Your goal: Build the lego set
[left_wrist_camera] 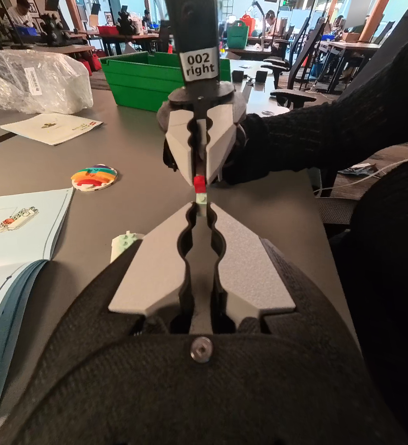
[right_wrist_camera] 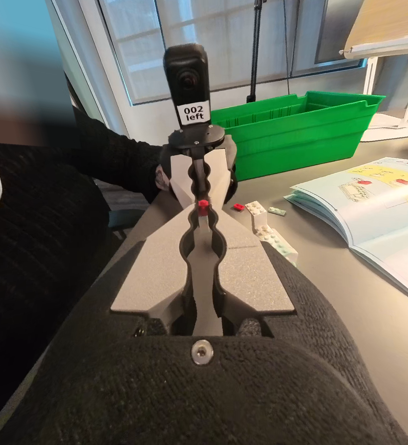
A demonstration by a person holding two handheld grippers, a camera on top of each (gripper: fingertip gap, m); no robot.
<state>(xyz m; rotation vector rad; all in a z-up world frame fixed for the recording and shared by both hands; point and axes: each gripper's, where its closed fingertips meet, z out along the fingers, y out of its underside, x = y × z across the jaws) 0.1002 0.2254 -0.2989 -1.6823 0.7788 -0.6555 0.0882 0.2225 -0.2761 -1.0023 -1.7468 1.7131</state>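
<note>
Grey table (left_wrist_camera: pixel 135 154), office chairs (left_wrist_camera: pixel 292 96), wooden desks (left_wrist_camera: pixel 130 37) behind, large window (right_wrist_camera: pixel 222 36), daylight.

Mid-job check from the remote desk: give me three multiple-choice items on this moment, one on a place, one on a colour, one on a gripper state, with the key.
1. Where does the rainbow disc lie?
A. in the green bin
B. flat on the grey table
C. on the open booklet

2. What colour is the piece at the right gripper's tips?
A. red
B. blue
C. yellow

3. How does the left gripper stand?
A. wide open, empty
B. out of view
C. shut on the pale green piece

Key: 1 B, it rests on the table between the open booklet and the green bin. 2 A, the red piece shows there. 3 C, its fingers pinch that piece.
</note>
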